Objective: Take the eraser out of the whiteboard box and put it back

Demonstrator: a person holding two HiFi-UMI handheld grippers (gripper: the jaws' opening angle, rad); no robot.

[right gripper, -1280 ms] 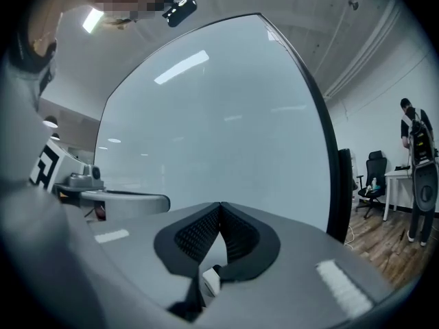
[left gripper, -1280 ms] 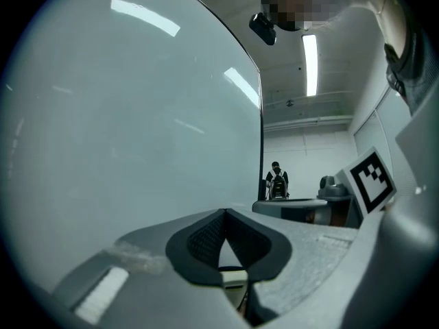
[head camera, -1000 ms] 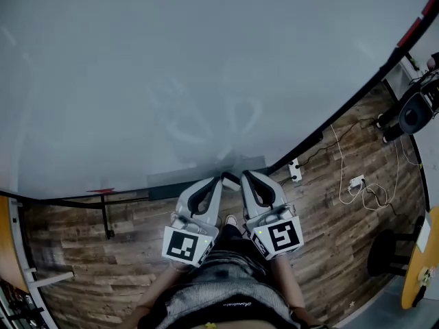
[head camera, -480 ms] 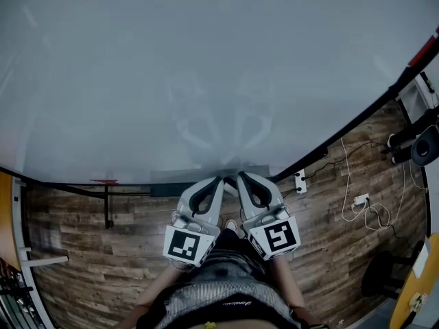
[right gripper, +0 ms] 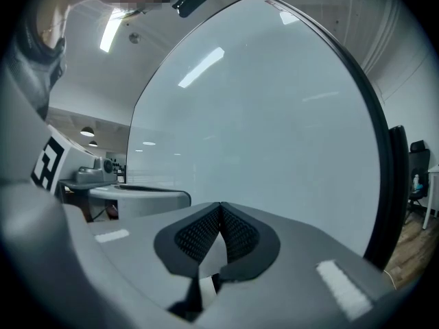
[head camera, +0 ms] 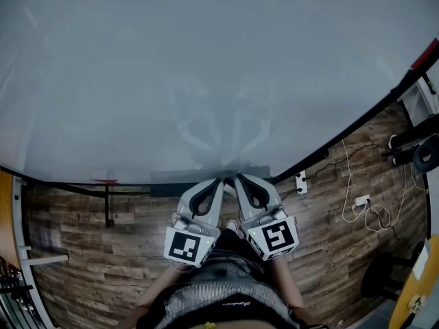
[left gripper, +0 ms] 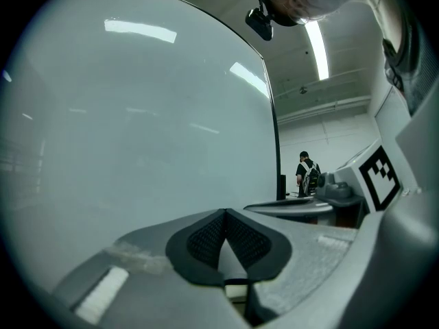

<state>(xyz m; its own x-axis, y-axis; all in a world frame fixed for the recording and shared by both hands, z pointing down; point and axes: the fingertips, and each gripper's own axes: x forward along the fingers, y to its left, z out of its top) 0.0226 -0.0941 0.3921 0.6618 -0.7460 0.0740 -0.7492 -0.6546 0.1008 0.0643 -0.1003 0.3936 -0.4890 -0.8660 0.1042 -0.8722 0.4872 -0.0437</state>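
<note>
Left hand-held gripper (left gripper: 224, 211), right hand-held gripper (right gripper: 220, 204), both closed, empty (meshed pads (left gripper: 206, 235) meeting), glossy, perhaps smudged whiteboard (head camera: 206, 67)

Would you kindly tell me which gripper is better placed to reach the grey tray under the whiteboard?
Left, marginally: the left gripper and right gripper sit side by side, jaws shut, tips at the tray, but more tray lies to the left. No eraser shows.
</note>
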